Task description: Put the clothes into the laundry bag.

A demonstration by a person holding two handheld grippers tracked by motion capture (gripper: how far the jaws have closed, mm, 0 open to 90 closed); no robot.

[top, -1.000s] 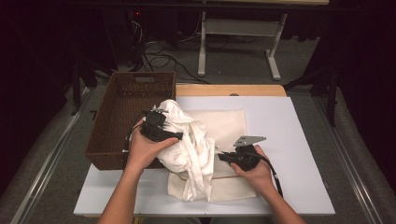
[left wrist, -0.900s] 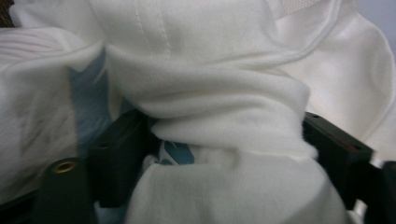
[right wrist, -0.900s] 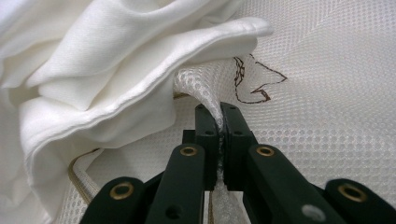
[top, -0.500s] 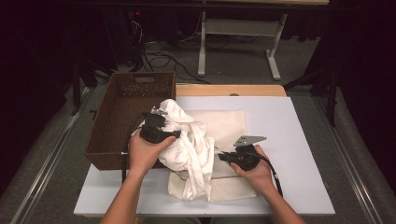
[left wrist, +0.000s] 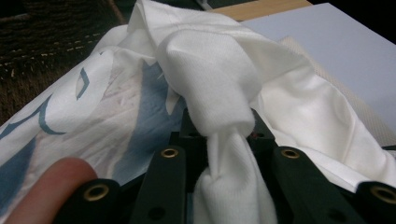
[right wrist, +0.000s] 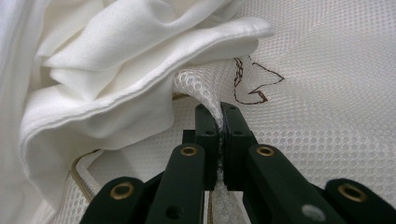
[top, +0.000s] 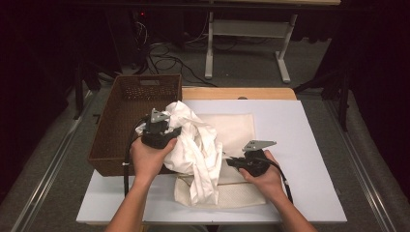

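Note:
A white garment (top: 193, 147) with a blue print (left wrist: 140, 112) lies bunched over a cream mesh bag (top: 232, 130) on the white table. My left gripper (top: 159, 133) sits at the garment's left side; its jaws have just been closing, and a thick fold of the white garment (left wrist: 224, 140) is pinched between them. My right gripper (top: 237, 163) is low at the bag's right part, shut on a raised pinch of the mesh bag (right wrist: 201, 93). The garment's hem (right wrist: 140, 84) lies just beyond those jaws.
A brown wicker basket (top: 121, 116) stands at the table's left edge, right beside my left hand. A wooden board (top: 232, 93) lies along the table's back edge. Bare white tabletop (top: 309, 145) spreads to the right of the bag.
The left gripper has shifted slightly and its jaws have closed onto a fold of the garment. The right hand has kept still with the mesh bag.

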